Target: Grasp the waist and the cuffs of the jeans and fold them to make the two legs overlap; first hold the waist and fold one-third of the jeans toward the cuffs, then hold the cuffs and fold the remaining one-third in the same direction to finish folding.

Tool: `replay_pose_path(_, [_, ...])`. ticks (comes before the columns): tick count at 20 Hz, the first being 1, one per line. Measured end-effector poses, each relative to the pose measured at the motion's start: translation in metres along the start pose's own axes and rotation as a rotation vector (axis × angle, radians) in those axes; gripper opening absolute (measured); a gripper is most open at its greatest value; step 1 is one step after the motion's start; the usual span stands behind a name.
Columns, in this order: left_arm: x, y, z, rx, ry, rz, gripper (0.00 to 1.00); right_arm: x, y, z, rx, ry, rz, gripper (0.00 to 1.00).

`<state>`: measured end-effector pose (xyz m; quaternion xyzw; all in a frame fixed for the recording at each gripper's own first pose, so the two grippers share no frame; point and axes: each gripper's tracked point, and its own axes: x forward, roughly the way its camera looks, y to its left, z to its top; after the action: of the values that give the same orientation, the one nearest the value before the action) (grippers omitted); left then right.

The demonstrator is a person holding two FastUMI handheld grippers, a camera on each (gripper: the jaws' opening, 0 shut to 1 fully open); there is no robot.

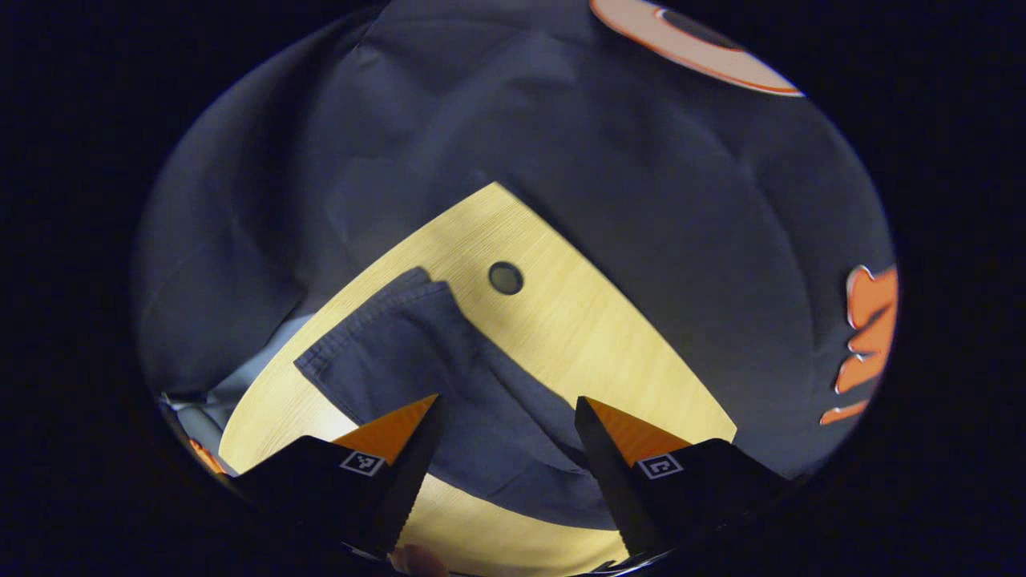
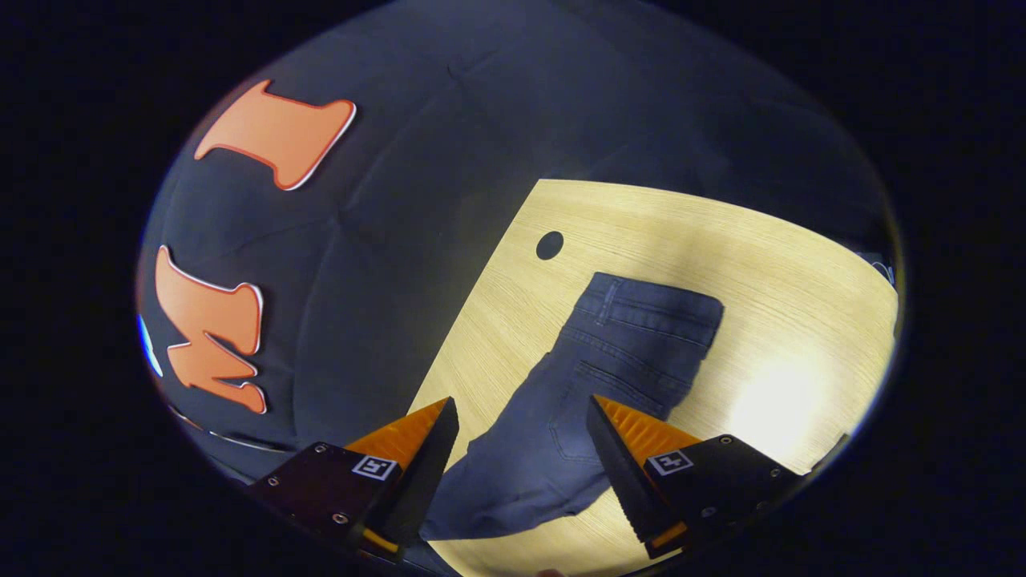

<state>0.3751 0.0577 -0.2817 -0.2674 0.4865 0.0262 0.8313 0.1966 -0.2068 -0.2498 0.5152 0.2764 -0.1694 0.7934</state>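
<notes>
The jeans lie flat on the pale wood counter, dark blue denim, with the two legs already laid one over the other. In the right gripper view the waist end, with its band and pocket stitching, lies farther up the counter, and the cloth runs down toward the camera, narrowing and ending in a rumpled edge between the two fingers. In the left gripper view the jeans show their cuffs: two hemmed leg ends stacked nearly in line, the upper one set slightly off the lower, pointing toward a round dark hole in the counter. That hole lies just beside the cuffs but clear of them. The same hole appears in the right gripper view near the counter's corner, well apart from the waist.

The left claw hangs above the leg cloth with its fingers spread wide, denim visible in the gap and nothing pinched. The right claw is likewise spread, its orange-faced fingers standing either side of the cloth; whether they touch the denim cannot be told.

Black cloth wall stands behind the counter on both sides
</notes>
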Motion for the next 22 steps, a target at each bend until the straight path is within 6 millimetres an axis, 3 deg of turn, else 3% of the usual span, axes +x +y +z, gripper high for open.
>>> replay_pose_path(3, [-0.038, -0.021, -0.029, 0.064, -0.004, -0.114, 0.98, -0.021, -0.04, -0.008, 0.006, -0.04, -0.018, 0.98])
replay_pose_path(7, [-0.068, -0.051, -0.078, 0.111, 0.003, -0.211, 0.98, -0.021, -0.095, -0.015, 0.054, -0.064, -0.074, 0.98])
replay_pose_path(10, [-0.078, -0.064, -0.098, 0.252, -0.067, -0.187, 0.98, -0.002, -0.129, -0.001, 0.138, -0.057, -0.102, 0.98])
replay_pose_path(13, [-0.091, -0.082, -0.119, 0.274, -0.077, -0.238, 0.98, 0.029, -0.157, 0.011, 0.143, -0.038, -0.151, 0.98])
replay_pose_path(16, [-0.096, -0.082, -0.132, 0.3, -0.085, -0.197, 0.98, 0.058, -0.151, 0.02, 0.18, -0.007, -0.098, 0.98])
replay_pose_path(22, [-0.094, -0.073, -0.135, 0.263, -0.108, -0.135, 0.98, 0.09, -0.131, 0.037, 0.179, -0.017, -0.023, 0.92])
